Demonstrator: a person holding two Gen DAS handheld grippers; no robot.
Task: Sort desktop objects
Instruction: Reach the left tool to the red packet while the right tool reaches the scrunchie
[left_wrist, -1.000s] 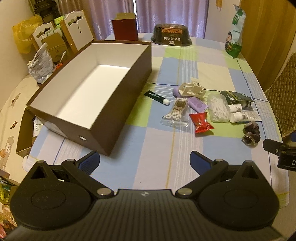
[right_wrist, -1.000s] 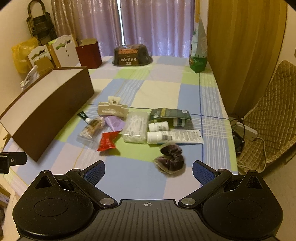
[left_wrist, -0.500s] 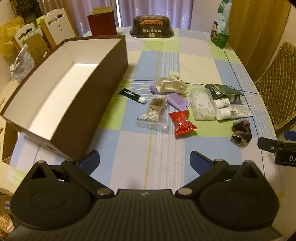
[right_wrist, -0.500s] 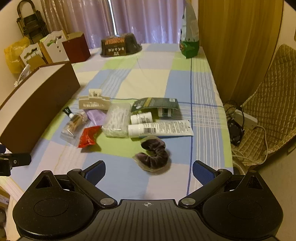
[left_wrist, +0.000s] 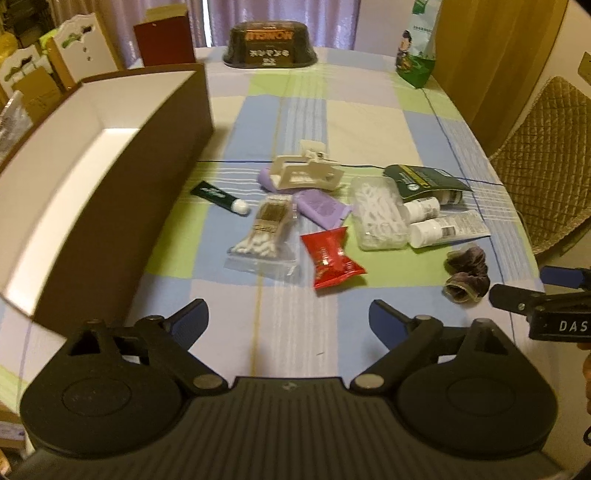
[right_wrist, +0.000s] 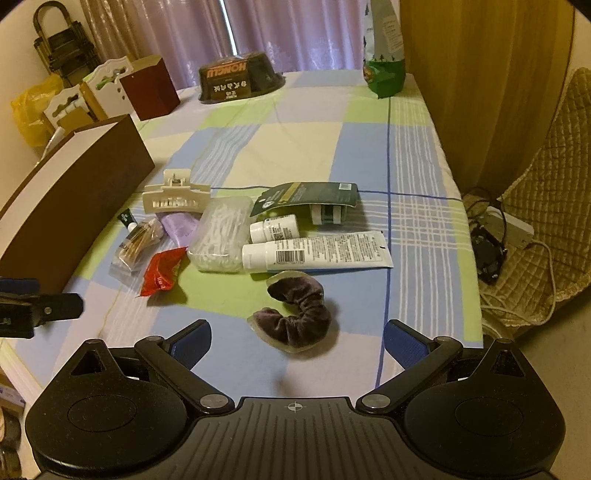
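Now right gripper (right_wrist: 297, 332) jaws wide open, empty; scrunchie (right_wrist: 295, 317) lying between them.

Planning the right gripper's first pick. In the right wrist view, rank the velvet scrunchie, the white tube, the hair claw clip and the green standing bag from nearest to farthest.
1. Velvet scrunchie, just ahead of the right gripper.
2. White tube, lying behind the scrunchie.
3. Hair claw clip, further back, left.
4. Green standing bag, at the table's far end.

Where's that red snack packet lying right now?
The red packet lies mid-table in the left wrist view, between the cotton swab bag and the clear box.
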